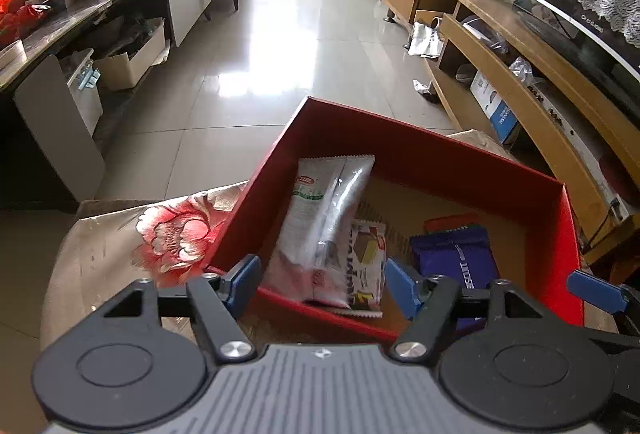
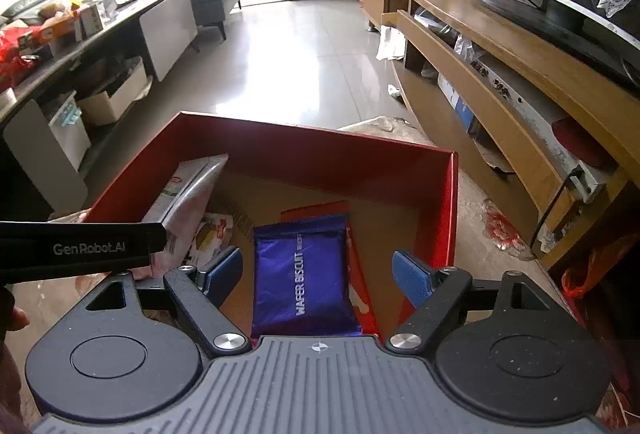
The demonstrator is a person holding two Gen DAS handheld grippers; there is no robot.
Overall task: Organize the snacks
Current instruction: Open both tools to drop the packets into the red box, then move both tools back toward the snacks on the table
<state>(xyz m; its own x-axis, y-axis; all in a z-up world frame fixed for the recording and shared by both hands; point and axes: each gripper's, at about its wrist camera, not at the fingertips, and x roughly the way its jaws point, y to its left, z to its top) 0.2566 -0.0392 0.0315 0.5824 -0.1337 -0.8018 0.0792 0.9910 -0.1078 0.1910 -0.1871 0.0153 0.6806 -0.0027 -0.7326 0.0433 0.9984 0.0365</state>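
Observation:
A red cardboard box stands on a floral cloth. Inside, a tall white snack pack leans on the left wall, over a small white biscuit pack. A purple wafer biscuit pack lies on a red pack at the right. My left gripper is open and empty over the box's near edge, in front of the white packs. My right gripper is open and empty, its fingers either side of the purple pack and above it.
The floral cloth covers the table under the box. The left gripper's black body crosses the left of the right wrist view. A wooden TV cabinet runs along the right, a cluttered dark bench along the left, tiled floor between.

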